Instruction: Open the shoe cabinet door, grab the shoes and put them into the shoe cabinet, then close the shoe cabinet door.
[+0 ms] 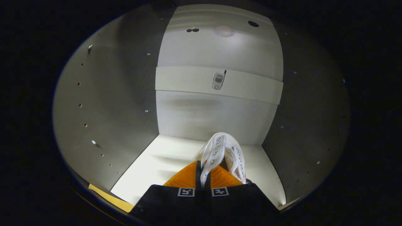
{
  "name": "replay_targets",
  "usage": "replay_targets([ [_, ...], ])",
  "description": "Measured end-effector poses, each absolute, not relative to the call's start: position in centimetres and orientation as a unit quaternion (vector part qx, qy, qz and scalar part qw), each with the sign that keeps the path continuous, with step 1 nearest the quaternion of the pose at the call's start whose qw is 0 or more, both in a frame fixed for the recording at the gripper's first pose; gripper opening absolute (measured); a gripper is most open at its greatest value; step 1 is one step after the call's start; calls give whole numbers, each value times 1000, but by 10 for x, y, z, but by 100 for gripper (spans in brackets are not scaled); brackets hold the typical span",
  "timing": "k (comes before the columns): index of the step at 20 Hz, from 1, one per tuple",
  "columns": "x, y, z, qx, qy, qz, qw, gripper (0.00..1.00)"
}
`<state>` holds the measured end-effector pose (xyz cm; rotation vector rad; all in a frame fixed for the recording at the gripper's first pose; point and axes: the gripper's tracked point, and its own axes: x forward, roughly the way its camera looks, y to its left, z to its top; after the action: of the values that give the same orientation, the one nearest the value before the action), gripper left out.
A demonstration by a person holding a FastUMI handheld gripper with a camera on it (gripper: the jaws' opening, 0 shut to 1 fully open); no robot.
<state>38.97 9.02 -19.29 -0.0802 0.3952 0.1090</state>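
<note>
I look straight into the open shoe cabinet (216,119), a white box with a flat white floor (163,163), grey side walls and a pale back panel. A white shoe (224,152) with metal eyelets hangs from my gripper (204,175), its upper edge pinched between the two fingers, which are shut on it. The shoe reaches forward just above the cabinet floor, a little right of the middle. I cannot tell whether its sole touches the floor. The cabinet door is out of sight.
A horizontal white rail (188,80) crosses the back panel with a small metal fitting (218,81) on it. Rows of shelf-pin holes run down the left wall (103,110) and right wall (307,119). The wooden front edge (110,197) lies below the fingers.
</note>
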Motion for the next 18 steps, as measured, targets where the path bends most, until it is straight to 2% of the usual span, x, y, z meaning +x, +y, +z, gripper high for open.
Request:
replay_targets([
  [8,391,112,-220,-54,230,54,970,5],
  [12,386,116,-220,-24,241,49,969,13],
  [15,376,120,-220,-13,251,59,966,34],
  [18,361,129,-212,-3,250,73,965,67],
])
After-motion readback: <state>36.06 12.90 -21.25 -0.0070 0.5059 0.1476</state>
